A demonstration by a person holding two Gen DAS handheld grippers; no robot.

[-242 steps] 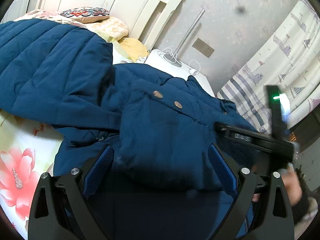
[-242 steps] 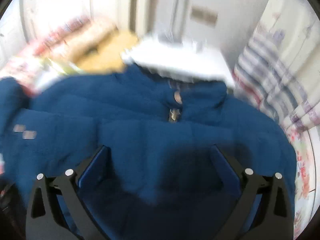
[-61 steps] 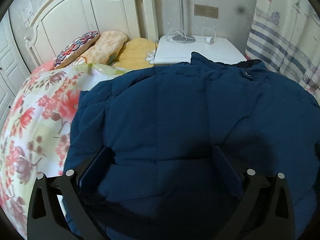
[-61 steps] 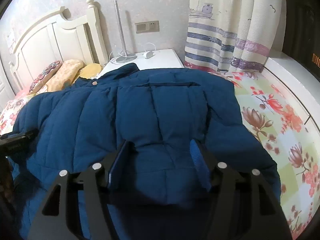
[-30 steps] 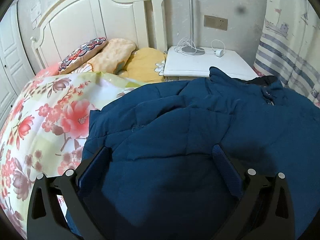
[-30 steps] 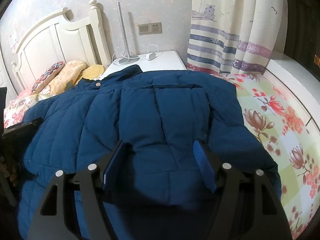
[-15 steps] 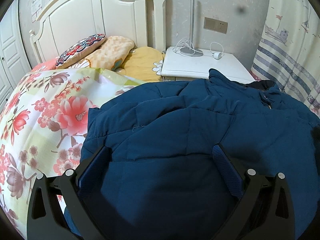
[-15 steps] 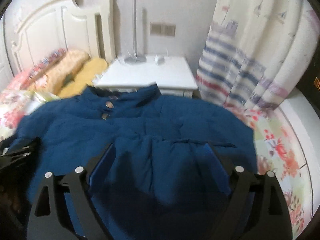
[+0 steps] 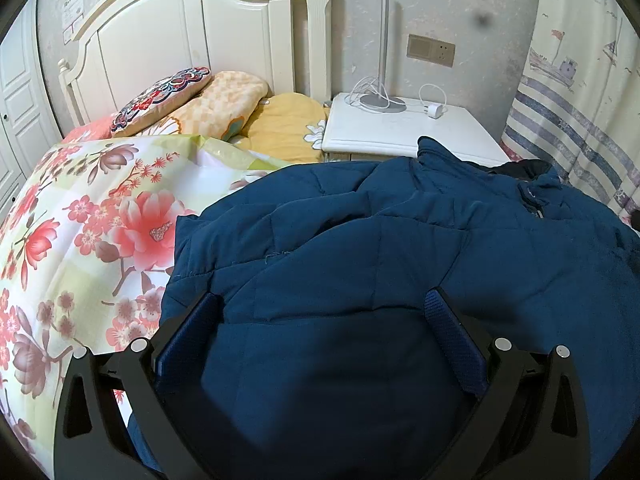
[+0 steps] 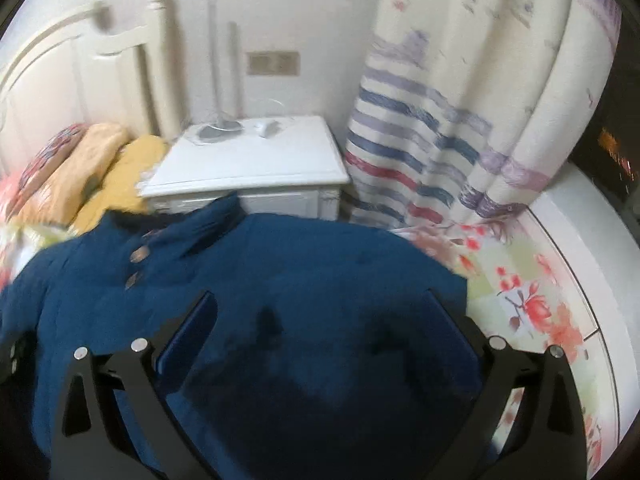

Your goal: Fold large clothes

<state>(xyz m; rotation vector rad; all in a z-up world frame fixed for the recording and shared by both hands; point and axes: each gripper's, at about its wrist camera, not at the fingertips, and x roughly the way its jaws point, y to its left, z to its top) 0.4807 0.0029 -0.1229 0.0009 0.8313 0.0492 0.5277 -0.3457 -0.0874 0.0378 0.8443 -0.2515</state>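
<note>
A dark blue quilted jacket [image 9: 380, 248] lies bunched on the floral bedspread [image 9: 80, 216]; its collar and two brown buttons show in the right wrist view [image 10: 136, 264]. My left gripper [image 9: 320, 320] is open, its blue-padded fingers [image 9: 188, 336] spread over the jacket's near part. My right gripper [image 10: 320, 316] is open too, above the jacket's right half [image 10: 320, 280]. That view is blurred by motion.
A white nightstand [image 9: 400, 132] with a lamp base and charger stands beyond the jacket. Pillows [image 9: 192, 100] lie against the white headboard [image 9: 180, 40]. A striped curtain [image 10: 440, 140] hangs at the right, with a white ledge [image 10: 580, 240] by the bed's edge.
My right gripper has opened wide and swung up and to the right across the jacket. The left gripper has barely moved and stays open.
</note>
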